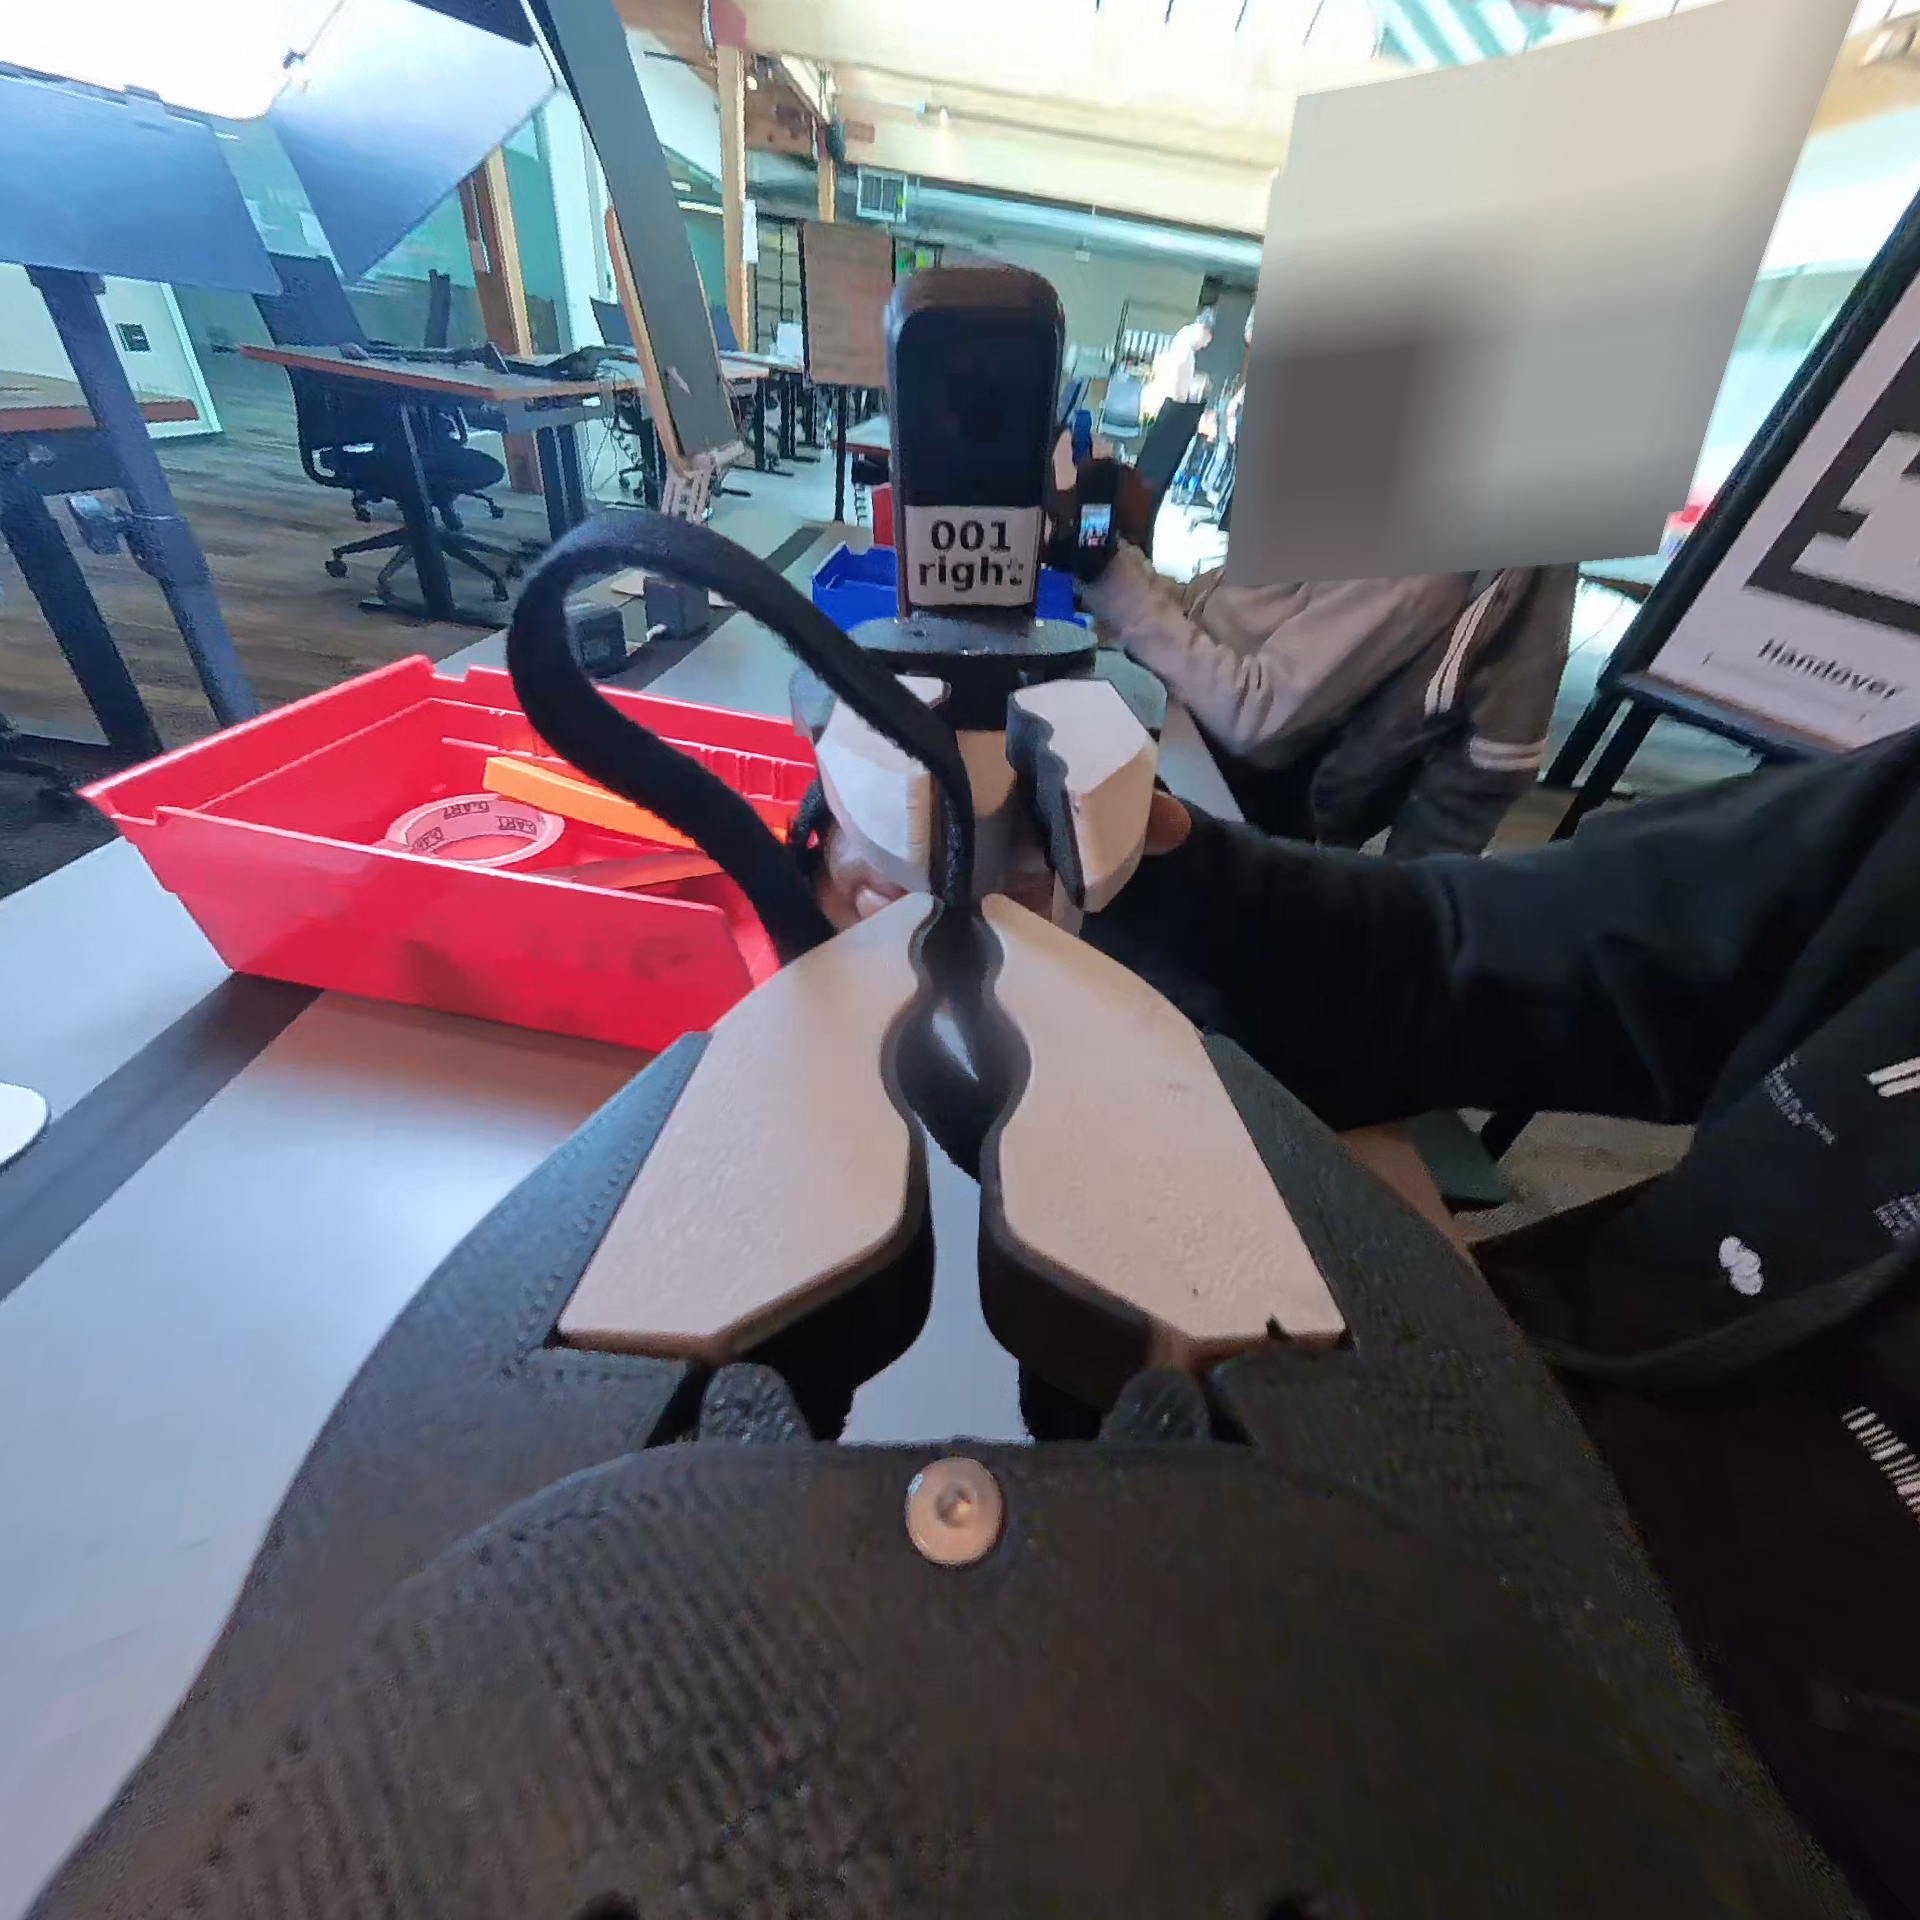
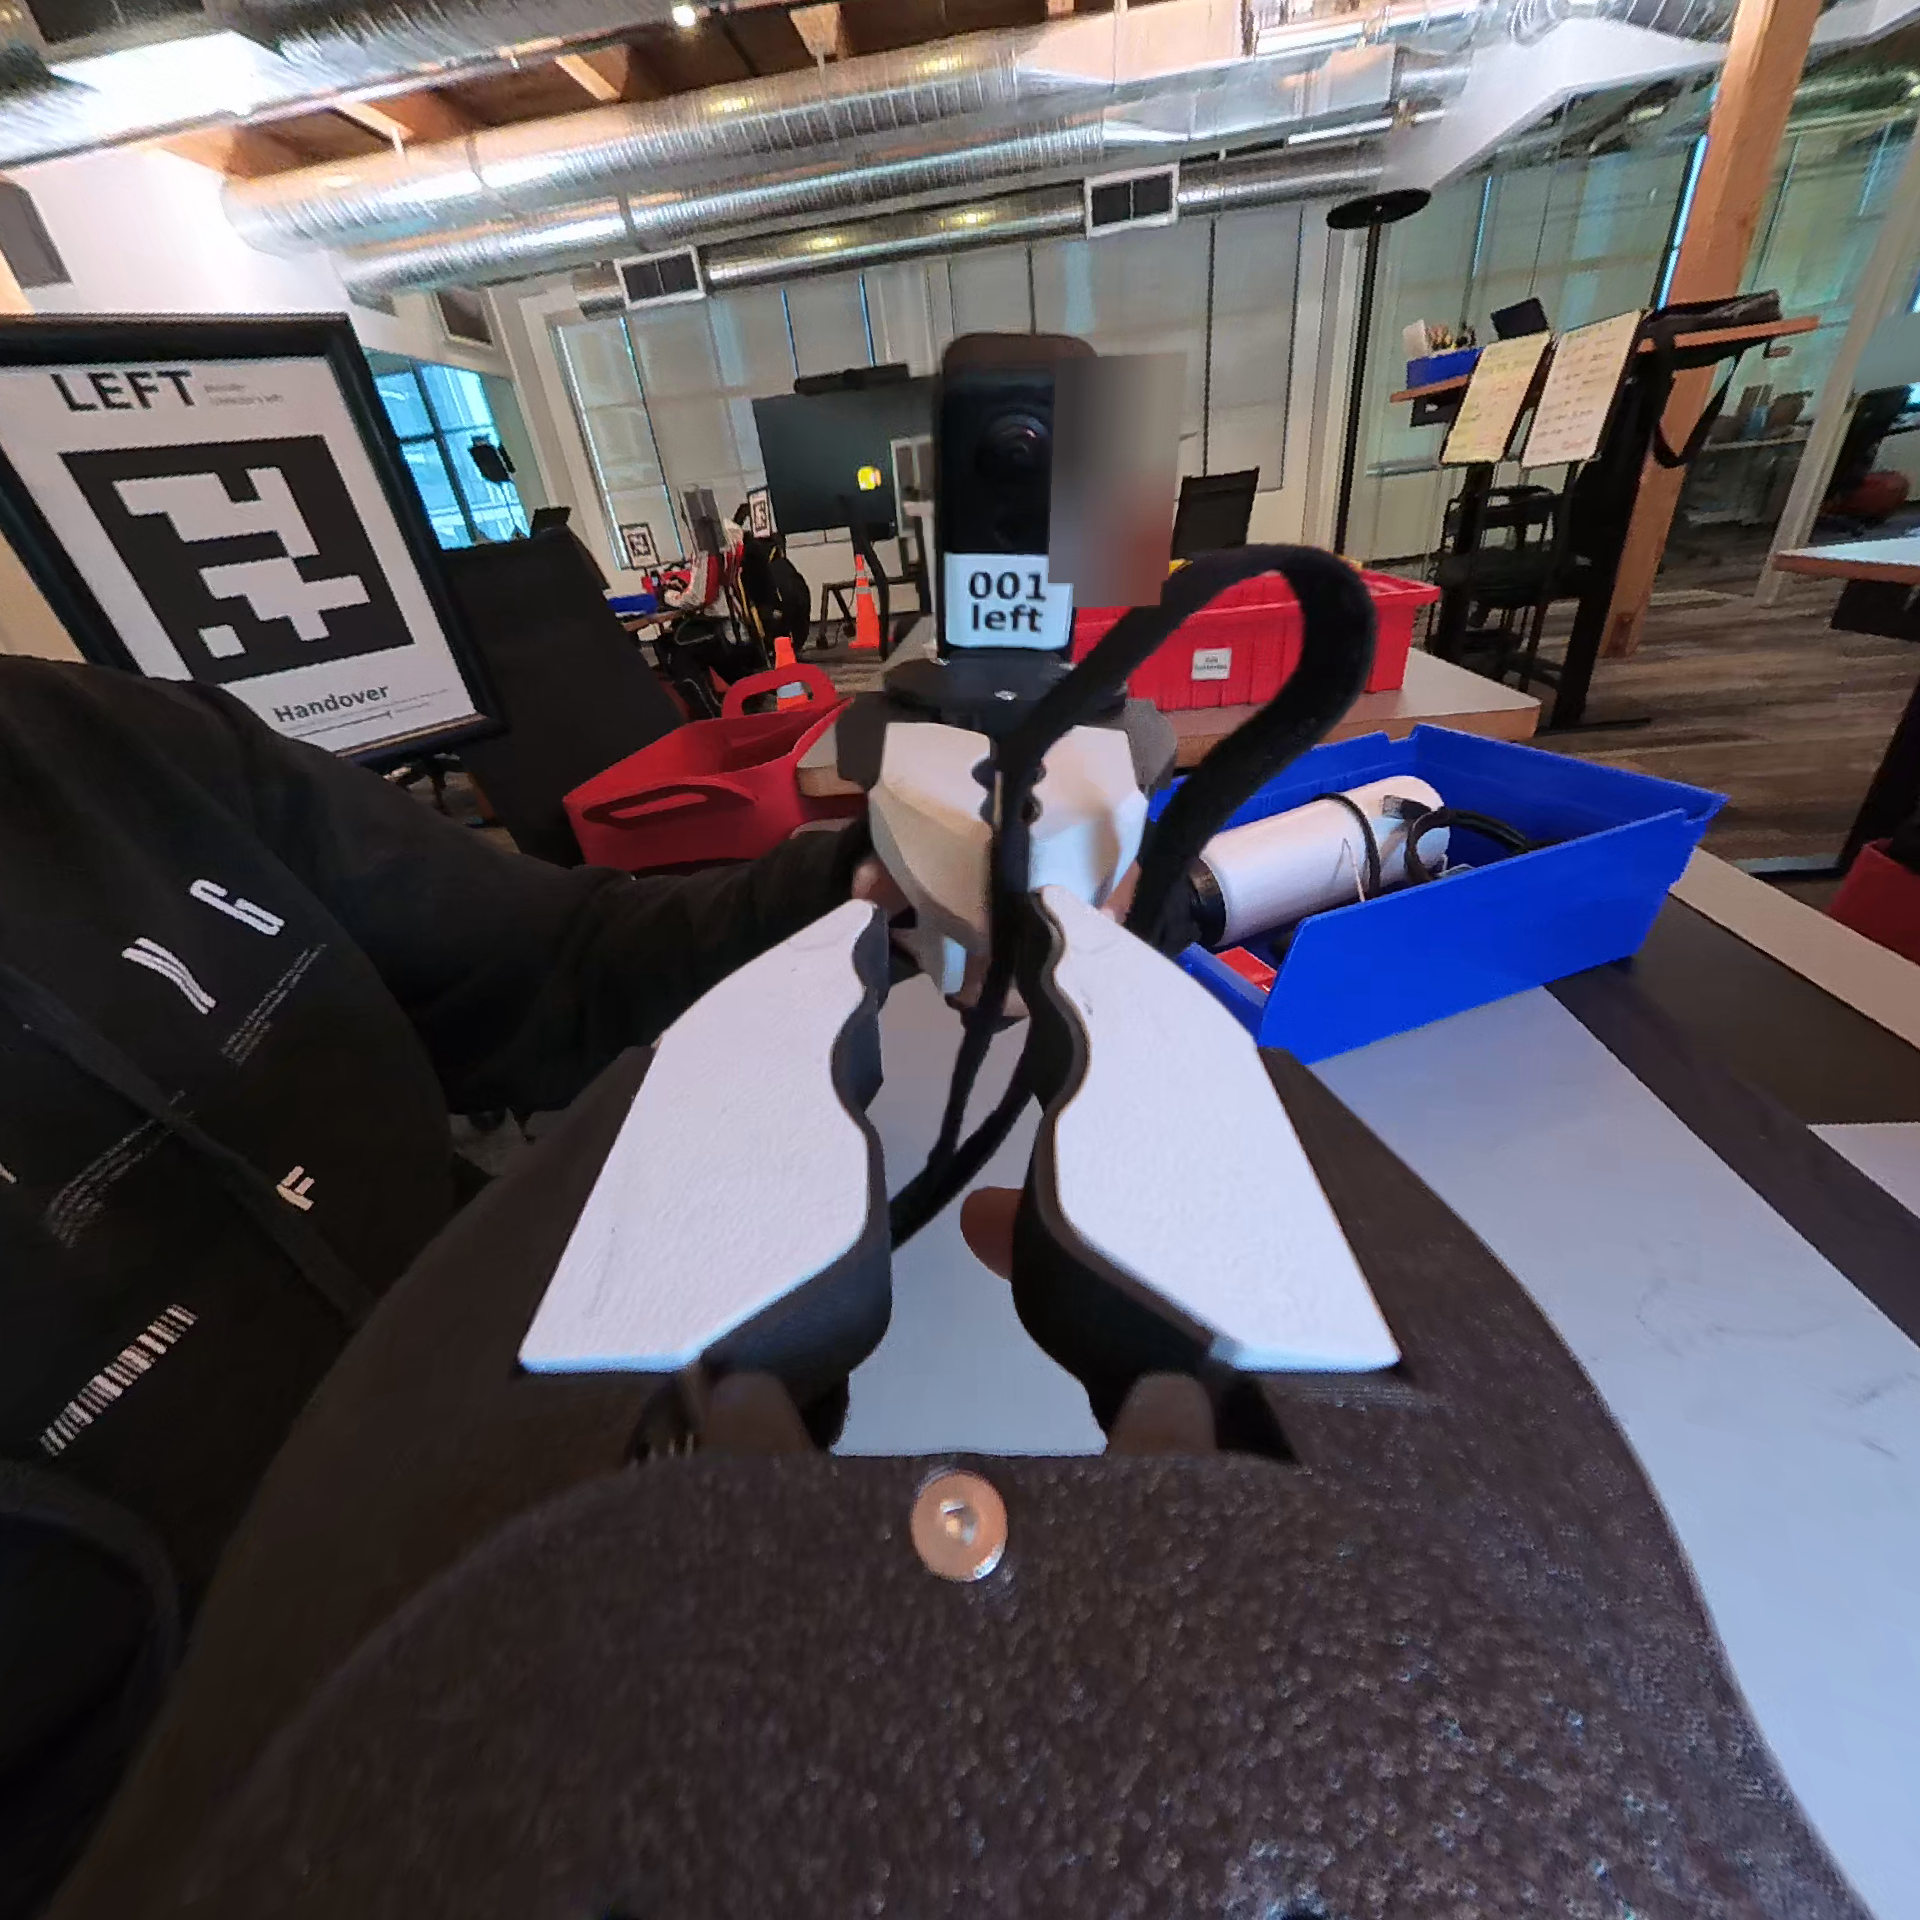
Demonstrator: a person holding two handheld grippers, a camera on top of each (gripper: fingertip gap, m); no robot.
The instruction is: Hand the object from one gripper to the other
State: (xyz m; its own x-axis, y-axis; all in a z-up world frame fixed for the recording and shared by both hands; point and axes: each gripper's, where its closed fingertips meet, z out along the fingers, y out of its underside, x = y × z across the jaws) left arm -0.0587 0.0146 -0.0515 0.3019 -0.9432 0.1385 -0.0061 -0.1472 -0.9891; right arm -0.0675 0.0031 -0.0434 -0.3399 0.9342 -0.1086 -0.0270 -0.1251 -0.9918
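A black strap point(image 1: 542, 665) curls in a loop above the table. My left gripper point(image 1: 951, 920) is shut on the strap's lower part, which is pinched between its white fingers. My right gripper point(image 1: 987, 883) faces it tip to tip. In the right wrist view my right gripper point(image 2: 966, 914) is open, and the strap point(image 2: 1335, 634) runs down between its fingers, close to the right-hand one. The left gripper point(image 2: 1003, 831) shows just beyond, closed on the strap. Both grippers are held above the table.
A red bin point(image 1: 468, 935) with a tape roll point(image 1: 473, 826) sits on the grey table point(image 1: 208, 1299). A blue bin point(image 2: 1455, 935) holds a white cylinder point(image 2: 1309, 852). A framed marker sign point(image 2: 229, 540) stands behind. A person point(image 1: 1351, 665) sits beyond the table. Only a small space, under 4 cm, lies between the two pairs of fingers.
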